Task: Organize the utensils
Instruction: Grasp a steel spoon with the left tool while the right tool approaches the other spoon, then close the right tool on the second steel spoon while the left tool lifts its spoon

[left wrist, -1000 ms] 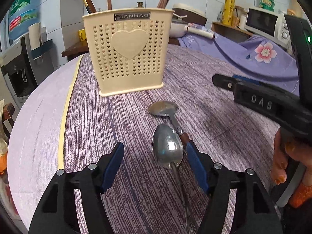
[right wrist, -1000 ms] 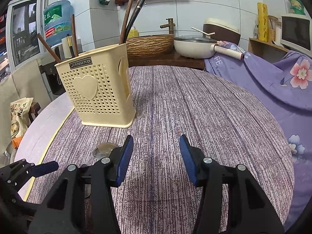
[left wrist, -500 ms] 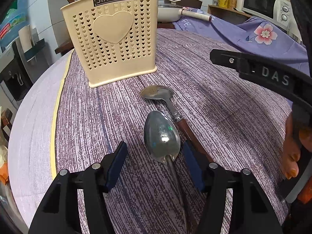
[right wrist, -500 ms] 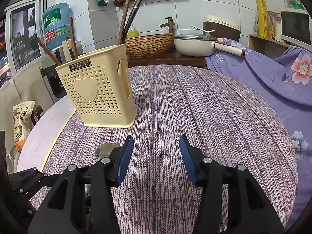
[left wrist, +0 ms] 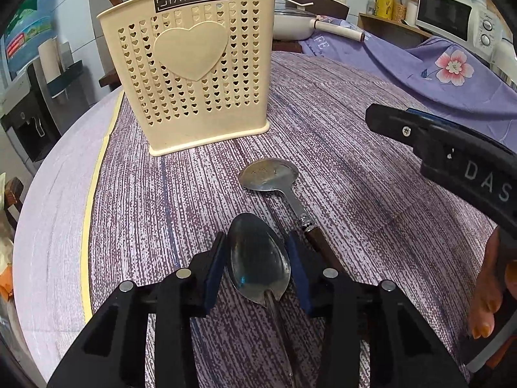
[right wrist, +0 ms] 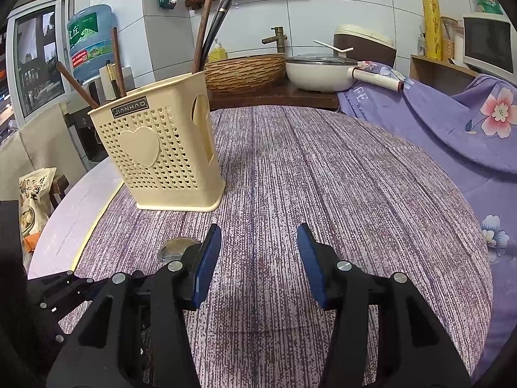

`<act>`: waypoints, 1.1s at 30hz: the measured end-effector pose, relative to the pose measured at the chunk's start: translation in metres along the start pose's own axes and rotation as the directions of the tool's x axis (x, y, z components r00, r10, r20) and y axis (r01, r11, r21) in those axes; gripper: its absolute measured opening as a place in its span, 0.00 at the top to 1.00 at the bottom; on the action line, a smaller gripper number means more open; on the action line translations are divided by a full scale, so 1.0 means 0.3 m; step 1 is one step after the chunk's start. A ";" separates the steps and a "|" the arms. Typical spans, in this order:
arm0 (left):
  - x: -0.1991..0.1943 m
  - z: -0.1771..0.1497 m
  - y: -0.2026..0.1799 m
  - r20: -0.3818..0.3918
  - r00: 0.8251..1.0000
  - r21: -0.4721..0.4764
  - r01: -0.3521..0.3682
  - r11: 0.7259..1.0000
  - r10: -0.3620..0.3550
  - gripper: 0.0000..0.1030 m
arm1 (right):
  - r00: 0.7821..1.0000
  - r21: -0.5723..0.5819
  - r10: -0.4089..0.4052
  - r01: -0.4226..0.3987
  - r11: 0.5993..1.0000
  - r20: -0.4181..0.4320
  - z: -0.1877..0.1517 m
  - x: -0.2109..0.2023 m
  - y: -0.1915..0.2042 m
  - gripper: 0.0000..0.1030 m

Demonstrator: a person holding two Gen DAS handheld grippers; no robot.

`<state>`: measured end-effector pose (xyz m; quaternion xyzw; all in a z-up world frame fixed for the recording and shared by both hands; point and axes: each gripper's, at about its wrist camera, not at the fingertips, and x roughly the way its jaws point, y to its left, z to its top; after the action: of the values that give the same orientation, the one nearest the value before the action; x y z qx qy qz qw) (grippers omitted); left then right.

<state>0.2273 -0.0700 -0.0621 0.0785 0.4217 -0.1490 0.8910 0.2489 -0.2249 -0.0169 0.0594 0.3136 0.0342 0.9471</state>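
Note:
A cream utensil holder (left wrist: 194, 71) with heart-shaped holes stands on the purple striped tablecloth and holds several chopsticks (right wrist: 206, 29). Two spoons lie in front of it. The large steel spoon (left wrist: 258, 258) has its bowl between the blue pads of my left gripper (left wrist: 255, 236). The jaws are closing, and the pads meet the bowl's two sides. A smaller spoon (left wrist: 269, 174) with a brown handle lies just beyond, to the right. My right gripper (right wrist: 260, 229) hovers open over bare cloth with nothing between its fingers. The holder (right wrist: 161, 152) is to its far left.
The round table's pale rim (left wrist: 48, 226) curves along the left. A purple floral cloth (right wrist: 452, 129) covers something at the right. Behind the table are a white pan (right wrist: 320, 71), a wicker basket (right wrist: 242, 71) and a water dispenser. A person's fingers (left wrist: 484, 291) hold the right gripper's handle.
My left gripper moved forward over the large spoon and its jaws narrowed onto the bowl. The right gripper stayed still and open.

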 end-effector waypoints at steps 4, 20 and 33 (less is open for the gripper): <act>-0.004 -0.001 0.020 0.004 1.000 -0.017 0.017 1.000 -0.017 0.64 | 1.000 -0.011 0.002 -0.003 1.000 -0.011 0.002 -0.003 0.017 0.52; -0.050 -0.001 0.302 0.020 0.999 -0.183 -0.021 0.983 0.025 0.64 | 0.970 -0.153 0.043 -0.082 0.985 -0.240 0.003 0.152 0.247 0.32; -0.017 -0.010 0.299 0.013 1.000 -0.153 -0.010 0.988 0.012 0.64 | 0.941 -0.183 0.000 -0.066 0.981 -0.339 -0.033 0.260 0.290 0.40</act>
<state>0.2518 0.0166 -0.0589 0.0113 0.4254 -0.1117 0.8980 0.3032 -0.1298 -0.0592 -0.0335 0.4654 0.0901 0.8799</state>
